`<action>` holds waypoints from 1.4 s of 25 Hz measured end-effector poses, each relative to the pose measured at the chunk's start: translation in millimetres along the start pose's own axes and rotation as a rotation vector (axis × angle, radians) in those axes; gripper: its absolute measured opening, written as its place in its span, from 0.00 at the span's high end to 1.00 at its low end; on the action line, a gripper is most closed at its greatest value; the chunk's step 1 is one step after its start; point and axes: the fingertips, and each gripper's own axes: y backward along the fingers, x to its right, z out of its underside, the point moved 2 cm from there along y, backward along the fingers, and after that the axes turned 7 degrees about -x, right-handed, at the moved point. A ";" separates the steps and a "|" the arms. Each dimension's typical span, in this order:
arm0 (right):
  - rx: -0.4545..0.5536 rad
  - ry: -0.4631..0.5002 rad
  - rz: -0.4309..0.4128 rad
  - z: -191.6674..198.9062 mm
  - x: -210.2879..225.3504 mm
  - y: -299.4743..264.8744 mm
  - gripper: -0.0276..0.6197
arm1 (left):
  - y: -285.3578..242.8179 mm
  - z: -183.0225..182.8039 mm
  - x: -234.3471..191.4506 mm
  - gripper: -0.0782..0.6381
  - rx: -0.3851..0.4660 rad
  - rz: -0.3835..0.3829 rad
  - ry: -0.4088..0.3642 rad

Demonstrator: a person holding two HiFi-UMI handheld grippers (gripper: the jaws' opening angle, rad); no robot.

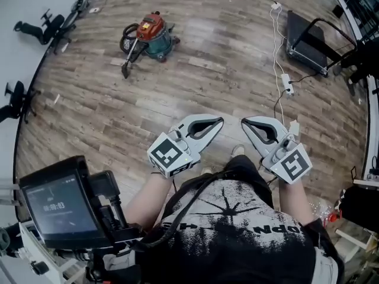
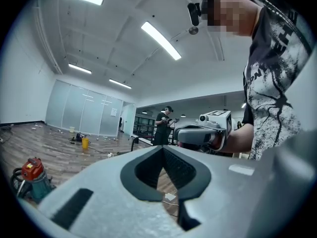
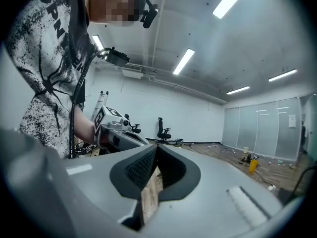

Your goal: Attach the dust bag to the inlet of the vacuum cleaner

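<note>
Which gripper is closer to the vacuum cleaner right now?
Left. In the head view the vacuum cleaner stands far ahead, to the left; the left gripper is on that side, the right gripper beside it, farther off.

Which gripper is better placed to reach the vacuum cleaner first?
Left, narrowly. The vacuum cleaner stands far off, up-left in the head view, on the side of the left gripper; the right gripper sits further across. Both are shut and empty.
</note>
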 end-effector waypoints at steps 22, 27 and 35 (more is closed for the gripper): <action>0.061 -0.039 -0.112 44.2 283.3 -28.6 0.95 | -199.8 -59.1 -169.0 0.89 -0.025 -0.156 0.018; 0.079 -0.040 -0.157 55.4 320.7 -37.4 0.95 | -225.5 -62.9 -198.0 0.89 -0.018 -0.213 0.034; 0.099 -0.046 -0.177 60.6 345.9 -47.3 0.95 | -235.9 -66.8 -222.1 0.89 0.020 -0.245 0.099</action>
